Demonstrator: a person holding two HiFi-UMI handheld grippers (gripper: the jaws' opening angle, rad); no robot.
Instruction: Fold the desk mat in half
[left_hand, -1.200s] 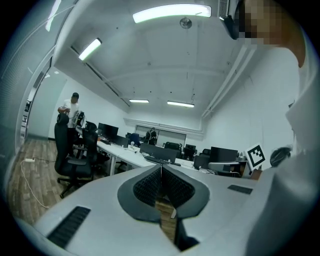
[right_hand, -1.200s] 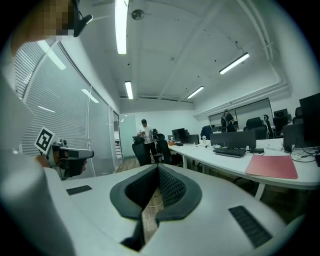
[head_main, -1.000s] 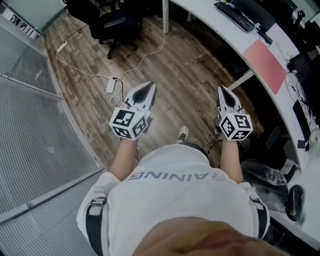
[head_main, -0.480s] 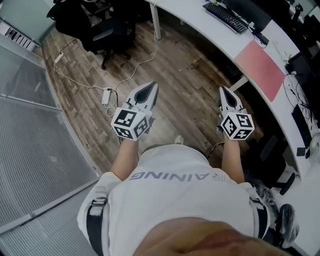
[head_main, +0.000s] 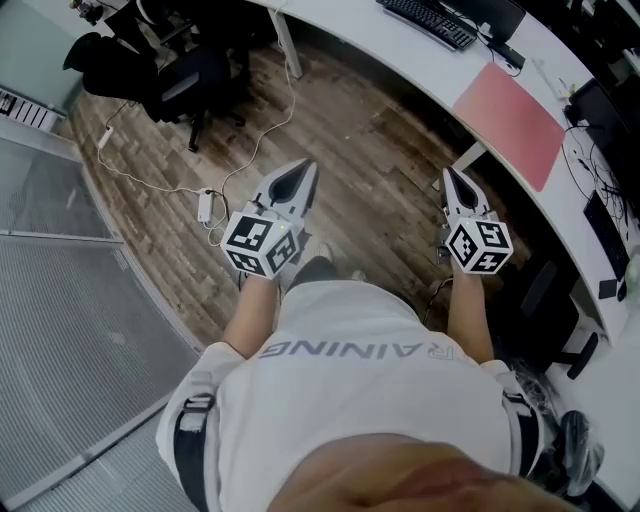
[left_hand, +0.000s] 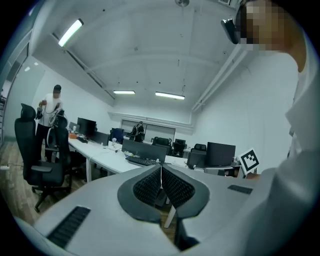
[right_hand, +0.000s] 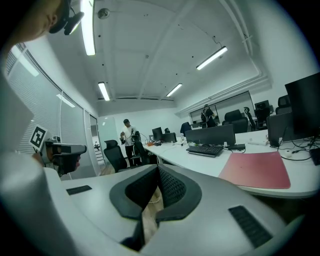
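Observation:
A red desk mat (head_main: 508, 121) lies flat on the long white desk (head_main: 350, 40) at the upper right of the head view; it also shows in the right gripper view (right_hand: 256, 170). Both grippers are held out over the wooden floor, well short of the desk. My left gripper (head_main: 300, 177) is shut with nothing between its pads (left_hand: 161, 172). My right gripper (head_main: 449, 178) is shut and empty too (right_hand: 158, 172). The mat sits ahead and to the right of the right gripper.
A black keyboard (head_main: 426, 21) lies on the desk left of the mat. A black office chair (head_main: 170, 75) stands at the upper left with a white cable and power strip (head_main: 204, 205) on the floor. Monitors (right_hand: 210, 135) line the desks. A person (right_hand: 128, 137) stands far off.
The view has shifted toward the desk: the mat, keyboard and chair have slid leftward and closer. Both grippers stay shut and held out in the same pose.

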